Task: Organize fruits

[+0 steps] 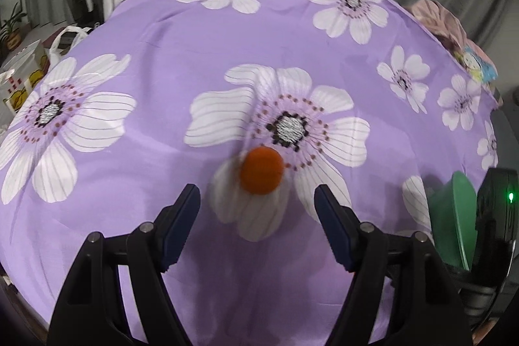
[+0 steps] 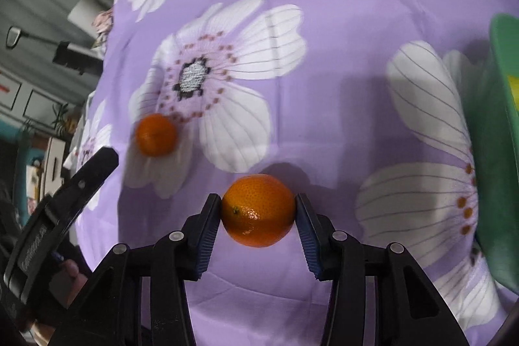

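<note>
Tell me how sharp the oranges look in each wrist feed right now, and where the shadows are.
Left wrist: the loose orange is motion-blurred, smeared over the cloth. Right wrist: the held orange between the right gripper fingers is crisp with a glare spot, shadow behind; the far one is blurred.

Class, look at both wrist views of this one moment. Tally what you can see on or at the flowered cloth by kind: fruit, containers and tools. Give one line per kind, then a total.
Oranges: 2, one gripped in the right tool, one loose on the cloth ahead of the open left tool.
Green containers: 1, at the cloth's edge.
Tools: 2.
Total: 5.
</note>
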`<state>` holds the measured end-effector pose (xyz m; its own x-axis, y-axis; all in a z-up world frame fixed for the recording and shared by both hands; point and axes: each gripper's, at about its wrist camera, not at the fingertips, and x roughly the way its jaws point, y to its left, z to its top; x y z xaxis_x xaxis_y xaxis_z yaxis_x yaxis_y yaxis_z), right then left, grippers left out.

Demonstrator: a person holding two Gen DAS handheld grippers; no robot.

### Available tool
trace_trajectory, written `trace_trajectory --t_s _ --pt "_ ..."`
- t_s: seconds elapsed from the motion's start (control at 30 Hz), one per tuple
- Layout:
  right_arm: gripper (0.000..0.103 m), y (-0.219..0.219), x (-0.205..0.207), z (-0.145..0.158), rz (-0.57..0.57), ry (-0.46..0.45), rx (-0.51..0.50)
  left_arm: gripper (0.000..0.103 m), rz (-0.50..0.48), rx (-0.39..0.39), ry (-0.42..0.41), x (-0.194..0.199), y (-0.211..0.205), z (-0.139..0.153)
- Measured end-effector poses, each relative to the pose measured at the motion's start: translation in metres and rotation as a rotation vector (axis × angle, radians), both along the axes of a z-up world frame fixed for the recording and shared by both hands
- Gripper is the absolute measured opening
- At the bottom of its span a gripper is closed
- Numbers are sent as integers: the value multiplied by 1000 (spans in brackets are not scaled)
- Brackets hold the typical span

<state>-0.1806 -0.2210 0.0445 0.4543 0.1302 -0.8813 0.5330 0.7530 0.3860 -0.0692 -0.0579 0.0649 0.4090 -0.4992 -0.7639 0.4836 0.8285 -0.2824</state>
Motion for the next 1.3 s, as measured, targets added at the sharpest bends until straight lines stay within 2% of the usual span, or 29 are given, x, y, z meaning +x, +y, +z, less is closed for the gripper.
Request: trace_trajectory --t_s 0.2,0.37,0.47,0.6,0.9,1.0,1.3 --pt "48 1 -6 11 -22 -37 -23 70 -33 8 -9 -9 -9 -1" --pt "50 -11 -20 30 -65 -119 -41 62 -72 -20 2 -15 -12 0" --pt "50 -18 -22 37 -84 -149 -38 55 -128 -38 21 -21 -18 -1" --pt "50 -27 -29 40 -114 -181 -6 52 -236 -33 72 -33 -31 -7" --pt "50 -19 -17 26 -66 -150 61 50 -386 -19 150 -56 -58 -27" --pt "50 -15 -14 21 -54 -126 59 48 -399 -2 147 -60 -63 -31" --pt "50 -10 -4 4 -32 -68 71 42 -420 -24 183 -61 -71 -41"
